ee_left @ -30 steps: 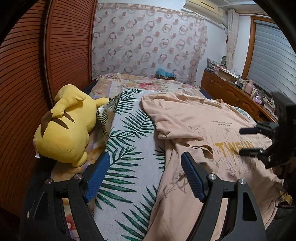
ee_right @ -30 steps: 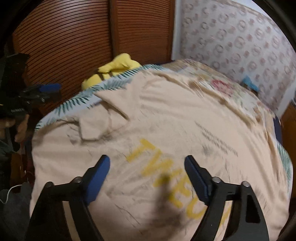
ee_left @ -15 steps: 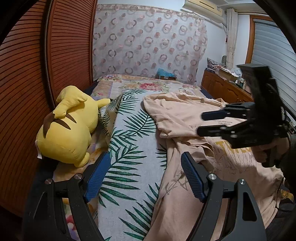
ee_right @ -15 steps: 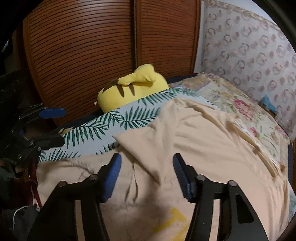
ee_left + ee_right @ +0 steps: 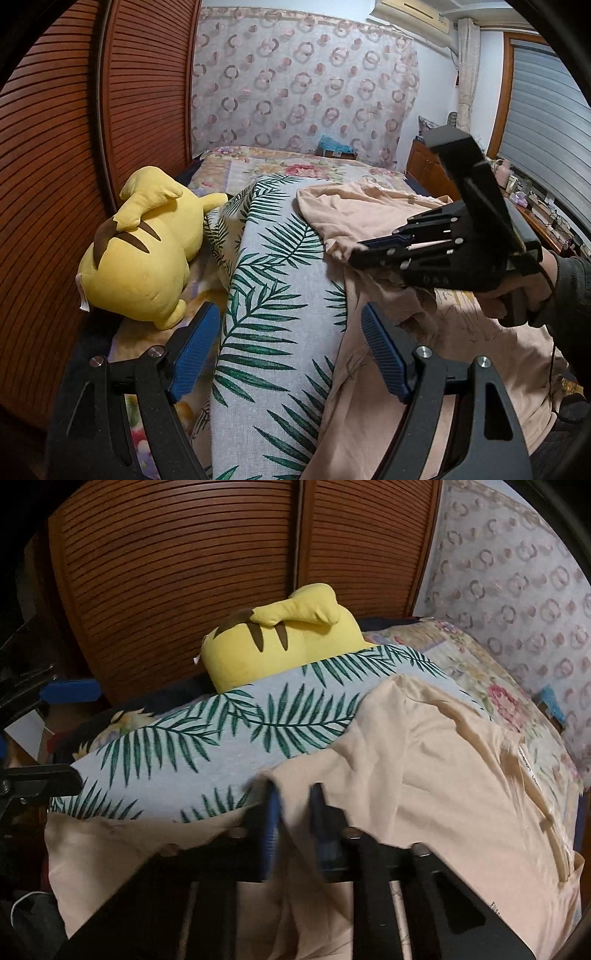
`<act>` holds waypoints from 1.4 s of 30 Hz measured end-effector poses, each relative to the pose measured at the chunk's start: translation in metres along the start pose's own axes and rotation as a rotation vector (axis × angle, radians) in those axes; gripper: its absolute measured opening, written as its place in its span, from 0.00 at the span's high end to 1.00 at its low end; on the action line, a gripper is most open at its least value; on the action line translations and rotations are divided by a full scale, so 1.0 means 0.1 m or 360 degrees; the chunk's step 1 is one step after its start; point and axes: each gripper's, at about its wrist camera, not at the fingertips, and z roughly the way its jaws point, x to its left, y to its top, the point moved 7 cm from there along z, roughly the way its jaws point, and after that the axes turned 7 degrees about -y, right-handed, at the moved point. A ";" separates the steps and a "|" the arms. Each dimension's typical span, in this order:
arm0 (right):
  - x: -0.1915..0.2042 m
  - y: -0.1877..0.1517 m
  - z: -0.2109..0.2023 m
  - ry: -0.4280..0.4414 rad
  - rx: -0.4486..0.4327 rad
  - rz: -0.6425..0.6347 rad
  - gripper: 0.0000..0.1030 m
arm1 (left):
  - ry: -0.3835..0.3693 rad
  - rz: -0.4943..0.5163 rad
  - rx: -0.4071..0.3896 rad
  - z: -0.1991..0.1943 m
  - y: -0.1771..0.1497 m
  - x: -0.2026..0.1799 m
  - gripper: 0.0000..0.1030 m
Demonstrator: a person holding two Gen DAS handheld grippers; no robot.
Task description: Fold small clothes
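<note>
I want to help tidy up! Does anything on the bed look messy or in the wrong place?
Yes. The peach T-shirt lies rumpled, its sleeve flopped over the leaf-print blanket. The right gripper is closing on the sleeve's edge. The yellow plush toy lies face down against the wooden doors.

The left gripper [image 5: 286, 349] hangs with its jaws wide apart and nothing between them, while the right gripper [image 5: 293, 794] — gripped by a dark-sleeved hand [image 5: 517, 295] — is closing its jaws on fabric.
</note>
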 end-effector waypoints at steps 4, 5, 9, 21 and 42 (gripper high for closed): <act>-0.12 0.01 -0.14 -0.0016 -0.0079 0.0087 0.94 | 0.0000 -0.0005 0.0007 0.02 -0.02 0.02 0.23; -0.17 0.02 -0.19 -0.0026 -0.0106 0.0120 0.95 | 0.0000 -0.0006 0.0008 0.02 -0.02 0.01 0.23; -0.46 -0.03 -0.37 -0.0121 -0.0182 0.0253 0.95 | -0.0005 -0.0004 0.0004 0.02 -0.02 -0.01 0.23; -1.03 -0.49 -0.37 -0.0485 -0.0025 0.0584 0.74 | -0.0012 0.0019 0.0017 0.06 -0.01 -0.08 0.23; -0.05 -0.92 -0.66 0.0039 0.0020 0.0492 0.63 | -0.0017 0.0022 0.0021 0.08 -0.04 -0.15 0.23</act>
